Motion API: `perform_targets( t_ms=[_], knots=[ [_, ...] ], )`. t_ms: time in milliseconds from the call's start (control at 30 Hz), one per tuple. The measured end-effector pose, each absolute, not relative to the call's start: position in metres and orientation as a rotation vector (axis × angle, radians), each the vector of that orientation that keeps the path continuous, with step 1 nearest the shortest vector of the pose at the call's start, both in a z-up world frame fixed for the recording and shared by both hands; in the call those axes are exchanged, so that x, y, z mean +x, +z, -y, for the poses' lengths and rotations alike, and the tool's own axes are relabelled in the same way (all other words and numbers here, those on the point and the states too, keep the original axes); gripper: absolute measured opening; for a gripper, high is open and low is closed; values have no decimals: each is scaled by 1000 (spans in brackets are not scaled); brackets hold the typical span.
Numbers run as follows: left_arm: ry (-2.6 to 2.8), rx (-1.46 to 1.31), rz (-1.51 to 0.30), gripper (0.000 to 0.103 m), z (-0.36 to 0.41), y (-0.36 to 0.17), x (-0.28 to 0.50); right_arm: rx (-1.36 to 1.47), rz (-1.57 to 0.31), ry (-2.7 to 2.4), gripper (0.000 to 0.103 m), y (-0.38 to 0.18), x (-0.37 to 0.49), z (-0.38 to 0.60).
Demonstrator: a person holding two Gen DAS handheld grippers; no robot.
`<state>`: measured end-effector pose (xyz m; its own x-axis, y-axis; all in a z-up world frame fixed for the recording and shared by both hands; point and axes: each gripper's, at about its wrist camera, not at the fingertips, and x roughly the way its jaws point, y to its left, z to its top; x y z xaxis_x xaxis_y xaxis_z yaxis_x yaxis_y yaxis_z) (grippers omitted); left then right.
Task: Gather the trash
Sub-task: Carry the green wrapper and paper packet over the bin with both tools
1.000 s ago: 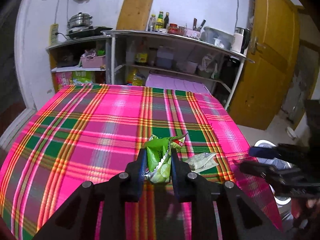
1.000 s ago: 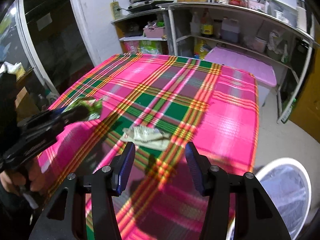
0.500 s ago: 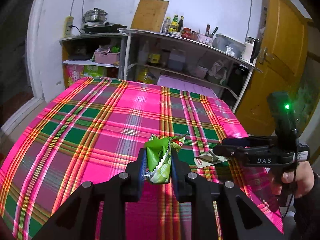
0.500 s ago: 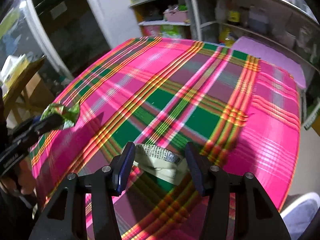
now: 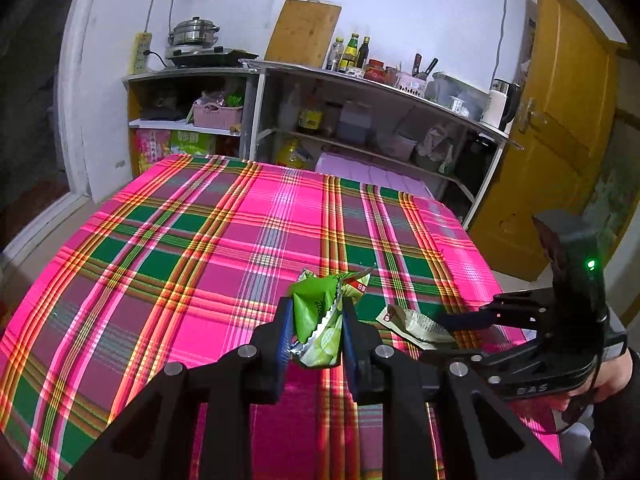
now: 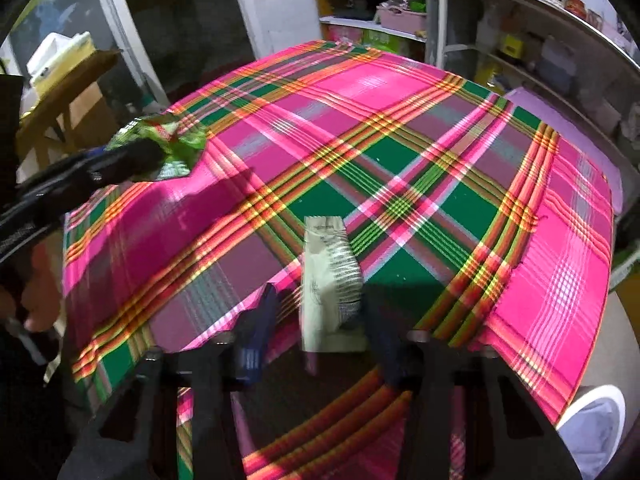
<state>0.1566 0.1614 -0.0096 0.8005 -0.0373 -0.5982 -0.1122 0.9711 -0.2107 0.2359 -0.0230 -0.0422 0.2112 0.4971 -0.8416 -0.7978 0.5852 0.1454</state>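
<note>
Trash comes in two pieces here: a crumpled green wrapper (image 5: 318, 320) pinched upright between the pads of the left gripper (image 5: 314, 330) above the plaid tablecloth (image 5: 192, 264), and a pale beige wrapper (image 6: 330, 280) lying on the cloth near its edge. The right gripper (image 6: 318, 332) straddles the beige wrapper with its jaws closing; whether both pads press it yet, I cannot tell.

Materials and finishes, table scene

Tablecloth (image 5: 168, 264): woven plaid cloth, soft sheen. Green wrapper (image 5: 316, 320): glossy crinkled foil-lined plastic. Beige wrapper (image 6: 328, 276): matt, creased. Left gripper (image 5: 314, 334): matt black plastic, metal screws. Cutting board (image 5: 303, 32): smooth wood.
</note>
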Motion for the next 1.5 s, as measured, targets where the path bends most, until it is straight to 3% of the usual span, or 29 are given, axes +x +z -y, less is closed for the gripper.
perform_targets(
  t_ms=[133, 467, 1500],
  knots=[
    [42, -241, -644, 23, -162, -9, 156, -343, -978, 876, 23, -39, 230, 25],
    [16, -249, -643, 23, -146, -3, 136, -215, -910, 778, 23, -8, 200, 68],
    [-240, -158, -634, 23, 11, 32, 83, 19, -740, 596, 23, 46, 96, 211]
  ],
)
